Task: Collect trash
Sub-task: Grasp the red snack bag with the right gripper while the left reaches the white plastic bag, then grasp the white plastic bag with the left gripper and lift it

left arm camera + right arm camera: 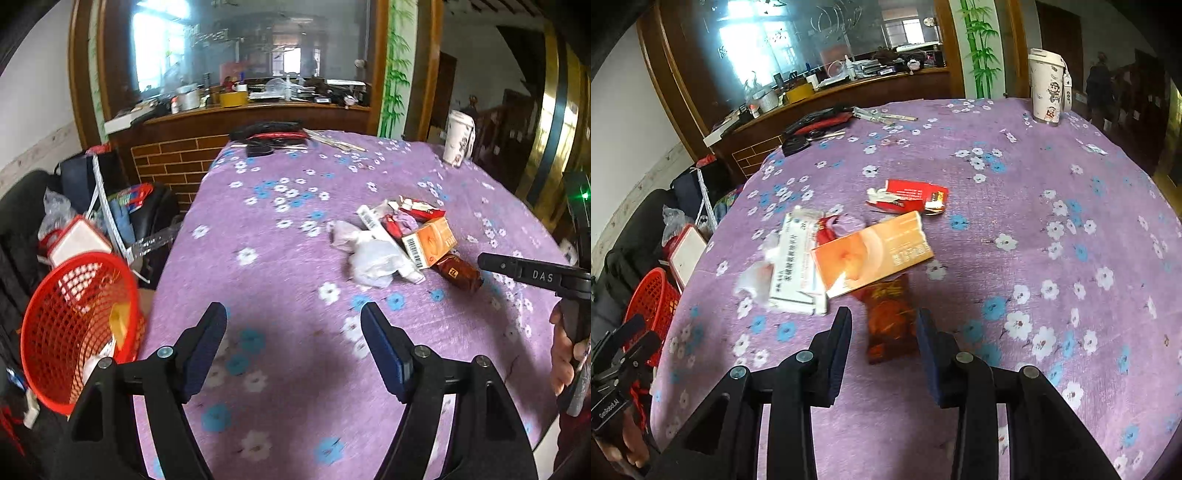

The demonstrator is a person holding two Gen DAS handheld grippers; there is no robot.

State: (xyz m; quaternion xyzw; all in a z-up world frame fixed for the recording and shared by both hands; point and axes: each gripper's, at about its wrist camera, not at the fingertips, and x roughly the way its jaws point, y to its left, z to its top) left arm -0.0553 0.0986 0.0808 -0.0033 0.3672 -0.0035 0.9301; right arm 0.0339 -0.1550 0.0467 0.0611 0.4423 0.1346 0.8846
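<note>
Bare purple floral-cloth counter (1052, 295) lies right of the heaped cartons and wrappers (871, 251); a white lidded tumbler (1046, 88) stands far right.

Both views are daylit and fairly bright, the light coming from a pale window glow reflected in the large dark glass panel (236, 55) behind the table, which shows blown-out white glare on its left part. The purple flowered tablecloth (280, 236) is evenly lit farther off, while a broad soft shadow darkens it near the left wrist camera. Fisheye distortion bows the table edge and the wooden frames, and the corners fall to black vignette. Slight motion blur softens the crumpled white tissue (753, 277) and the brown snack wrapper (892, 321); the reflected room looks hazy, and the right side stays dim
</note>
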